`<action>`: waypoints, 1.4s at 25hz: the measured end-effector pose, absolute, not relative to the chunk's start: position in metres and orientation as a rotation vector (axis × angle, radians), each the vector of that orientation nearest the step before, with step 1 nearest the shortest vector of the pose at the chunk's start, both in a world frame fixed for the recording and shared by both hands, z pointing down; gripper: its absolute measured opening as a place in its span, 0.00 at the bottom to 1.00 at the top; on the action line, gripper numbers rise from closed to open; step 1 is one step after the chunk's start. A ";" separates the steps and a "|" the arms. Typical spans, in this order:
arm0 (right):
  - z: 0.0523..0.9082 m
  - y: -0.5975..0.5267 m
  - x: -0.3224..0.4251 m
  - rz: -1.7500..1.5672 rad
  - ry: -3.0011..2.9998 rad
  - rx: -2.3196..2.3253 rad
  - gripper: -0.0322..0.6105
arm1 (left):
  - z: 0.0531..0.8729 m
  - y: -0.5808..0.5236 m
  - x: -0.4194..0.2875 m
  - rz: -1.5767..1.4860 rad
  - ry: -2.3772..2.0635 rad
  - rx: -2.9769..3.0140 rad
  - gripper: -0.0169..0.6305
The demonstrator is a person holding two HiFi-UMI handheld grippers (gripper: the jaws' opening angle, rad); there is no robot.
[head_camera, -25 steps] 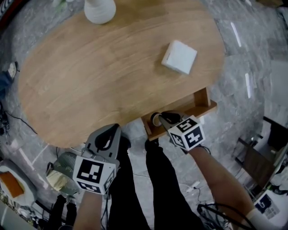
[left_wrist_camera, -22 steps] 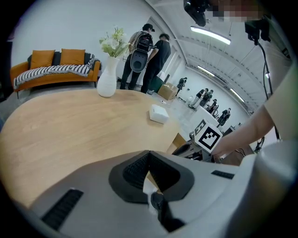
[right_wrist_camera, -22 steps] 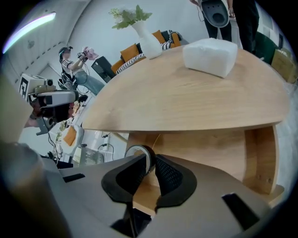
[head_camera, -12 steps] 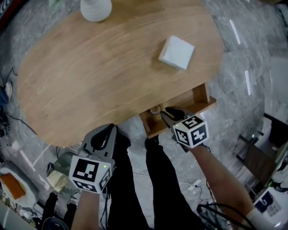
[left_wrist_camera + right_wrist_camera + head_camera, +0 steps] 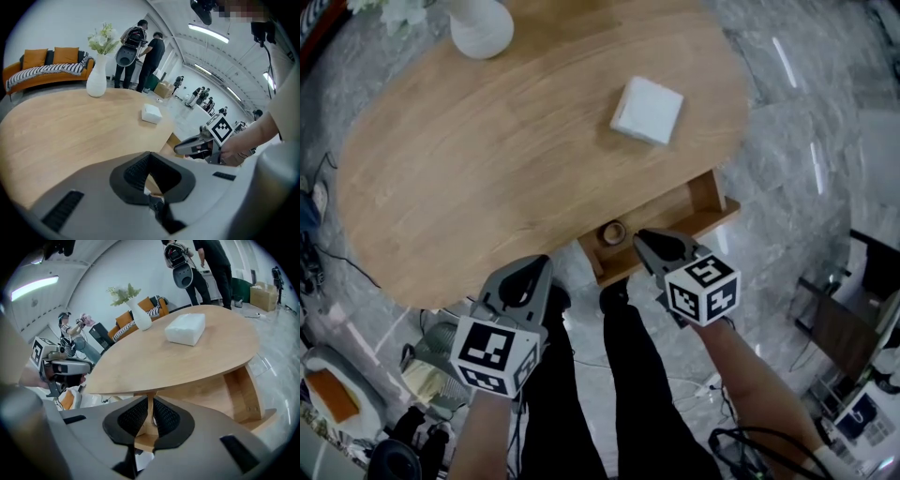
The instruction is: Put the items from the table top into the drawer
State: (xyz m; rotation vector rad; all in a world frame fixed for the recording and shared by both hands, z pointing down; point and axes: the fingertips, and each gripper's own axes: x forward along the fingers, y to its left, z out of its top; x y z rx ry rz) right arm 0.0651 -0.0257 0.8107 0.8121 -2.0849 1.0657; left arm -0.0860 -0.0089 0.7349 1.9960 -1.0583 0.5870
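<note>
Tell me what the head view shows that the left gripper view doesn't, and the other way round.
Head view only: the inside of the open drawer, with a small ring-shaped roll in it, and the person's legs.
Left gripper view only: an orange sofa, people standing in the background, and the left gripper seen along its jaws, shut and empty.
Both: the wooden table, white vase, white box and right gripper, whose jaws have just been closing with nothing between them.
</note>
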 end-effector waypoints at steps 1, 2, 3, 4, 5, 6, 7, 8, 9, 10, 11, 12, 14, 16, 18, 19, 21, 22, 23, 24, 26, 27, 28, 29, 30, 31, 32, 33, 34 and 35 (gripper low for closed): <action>0.806 -0.027 0.067 1.058 -2.099 0.828 0.14 | 0.734 -0.010 -0.083 0.587 -1.059 1.997 0.03; 0.800 -0.030 0.070 1.043 -2.113 0.847 0.13 | 0.734 -0.012 -0.080 0.589 -1.063 1.999 0.03; 0.795 -0.032 0.073 1.027 -2.126 0.867 0.12 | 0.733 -0.013 -0.078 0.593 -1.066 2.002 0.03; 0.791 -0.035 0.077 1.014 -2.138 0.884 0.12 | 0.733 -0.013 -0.075 0.599 -1.068 2.006 0.03; 0.787 -0.037 0.080 1.008 -2.148 0.898 0.11 | 0.732 -0.013 -0.073 0.603 -1.067 2.011 0.03; 0.783 -0.038 0.083 1.009 -2.158 0.906 0.11 | 0.732 -0.014 -0.069 0.604 -1.063 2.014 0.03; 0.780 -0.039 0.086 1.015 -2.168 0.909 0.11 | 0.732 -0.014 -0.066 0.603 -1.058 2.016 0.03; 0.777 -0.040 0.089 1.021 -2.175 0.907 0.11 | 0.732 -0.014 -0.063 0.602 -1.052 2.019 0.03; 0.776 -0.040 0.092 1.024 -2.179 0.904 0.11 | 0.732 -0.015 -0.059 0.602 -1.047 2.022 0.03; 0.775 -0.040 0.096 1.024 -2.180 0.903 0.11 | 0.732 -0.015 -0.057 0.606 -1.043 2.026 0.03; 0.776 -0.041 0.099 1.024 -2.180 0.906 0.11 | 0.733 -0.016 -0.054 0.613 -1.041 2.029 0.03; 0.776 -0.042 0.102 1.024 -2.180 0.911 0.11 | 0.733 -0.018 -0.053 0.620 -1.039 2.033 0.03; 0.778 -0.044 0.109 1.026 -2.175 0.931 0.11 | 0.733 -0.021 -0.049 0.629 -1.034 2.042 0.03; 0.780 -0.044 0.114 1.035 -2.168 0.951 0.11 | 0.732 -0.022 -0.046 0.637 -1.026 2.051 0.03; 0.780 -0.043 0.116 1.044 -2.165 0.963 0.11 | 0.730 -0.023 -0.043 0.636 -1.016 2.059 0.03; 0.780 -0.042 0.117 1.047 -2.165 0.964 0.11 | 0.729 -0.024 -0.042 0.627 -1.012 2.063 0.03; 0.779 -0.042 0.115 1.049 -2.168 0.957 0.11 | 0.726 -0.028 -0.041 0.598 -1.016 2.066 0.03; 0.779 -0.042 0.114 1.049 -2.169 0.950 0.11 | 0.725 -0.029 -0.041 0.587 -1.023 2.065 0.03; 0.779 -0.043 0.113 1.048 -2.171 0.945 0.11 | 0.725 -0.030 -0.041 0.582 -1.031 2.061 0.03; 0.780 -0.044 0.112 1.048 -2.172 0.942 0.11 | 0.725 -0.031 -0.042 0.582 -1.037 2.059 0.03; 0.780 -0.047 0.111 1.048 -2.174 0.941 0.11 | 0.727 -0.033 -0.042 0.581 -1.041 2.055 0.03; 0.781 -0.048 0.111 1.047 -2.174 0.940 0.11 | 0.727 -0.033 -0.042 0.580 -1.042 2.054 0.03; 0.781 -0.050 0.110 1.045 -2.175 0.938 0.11 | 0.728 -0.034 -0.042 0.578 -1.042 2.053 0.03; 0.782 -0.051 0.109 1.042 -2.176 0.934 0.11 | 0.728 -0.034 -0.042 0.577 -1.042 2.051 0.03; 0.782 -0.053 0.108 1.039 -2.177 0.929 0.11 | 0.729 -0.034 -0.042 0.577 -1.041 2.049 0.03; 0.783 -0.055 0.106 1.035 -2.178 0.925 0.11 | 0.730 -0.034 -0.043 0.577 -1.040 2.047 0.03; 0.783 -0.056 0.105 1.031 -2.178 0.920 0.11 | 0.731 -0.034 -0.043 0.578 -1.039 2.045 0.03; 0.783 -0.058 0.103 1.026 -2.179 0.915 0.11 | 0.731 -0.035 -0.044 0.578 -1.038 2.043 0.03; 0.783 -0.061 0.102 1.022 -2.180 0.912 0.11 | 0.732 -0.035 -0.045 0.578 -1.039 2.041 0.03; 0.783 -0.064 0.102 1.017 -2.182 0.910 0.11 | 0.732 -0.036 -0.045 0.576 -1.040 2.039 0.03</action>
